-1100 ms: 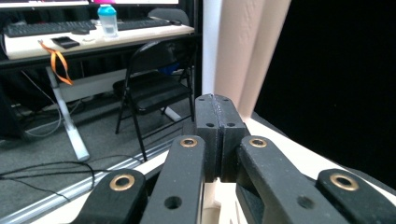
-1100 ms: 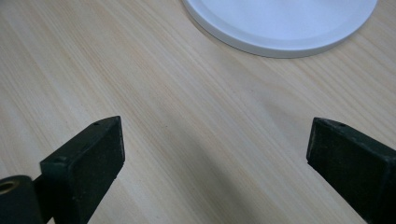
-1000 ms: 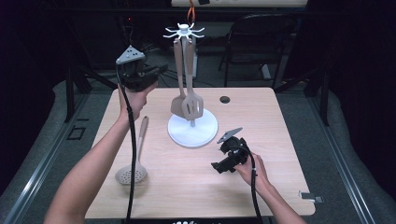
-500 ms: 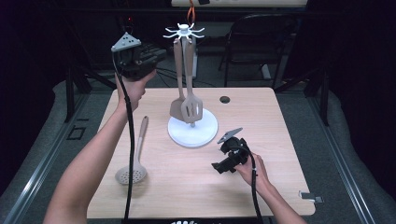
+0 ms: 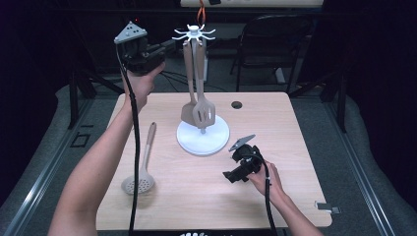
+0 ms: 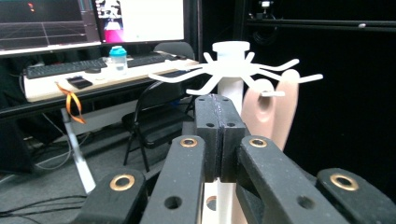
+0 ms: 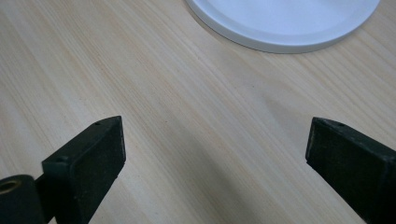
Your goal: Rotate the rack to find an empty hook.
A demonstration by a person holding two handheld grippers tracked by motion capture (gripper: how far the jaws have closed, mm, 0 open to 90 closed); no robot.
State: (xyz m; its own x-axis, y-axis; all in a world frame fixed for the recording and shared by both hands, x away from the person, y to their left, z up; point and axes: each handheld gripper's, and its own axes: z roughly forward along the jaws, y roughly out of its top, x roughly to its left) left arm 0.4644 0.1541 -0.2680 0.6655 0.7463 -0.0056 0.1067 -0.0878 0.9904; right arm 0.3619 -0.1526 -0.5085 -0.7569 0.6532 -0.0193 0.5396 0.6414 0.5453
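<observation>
The left hand-held gripper point(image 5: 156, 49) is raised well above the far left part of the worktop point(image 5: 295, 147), level with the top of the white utensil stand point(image 5: 202, 135), and its jaws are clenched together with nothing between them; in the left gripper view the two black pads meet flat, just in front of the stand's crown of hooks point(image 6: 233, 70). Two utensils hang from those hooks, a solid beige spatula point(image 5: 189, 83) and a slotted spatula point(image 5: 203, 105), both with the long axis near vertical, handle up and blade down, the blades just above the stand's round base. The slotted spoon point(image 5: 142, 162) lies flat on the left side of the worktop, well apart from both grippers; its long axis runs near to far with a slight lean to the right, the round perforated bowl at the near end and the handle pointing away toward the far edge. The right hand-held gripper point(image 5: 235, 173) rests low over the near right part of the worktop, just beside the stand's base, with its jaws released and spread wide over bare wood.
</observation>
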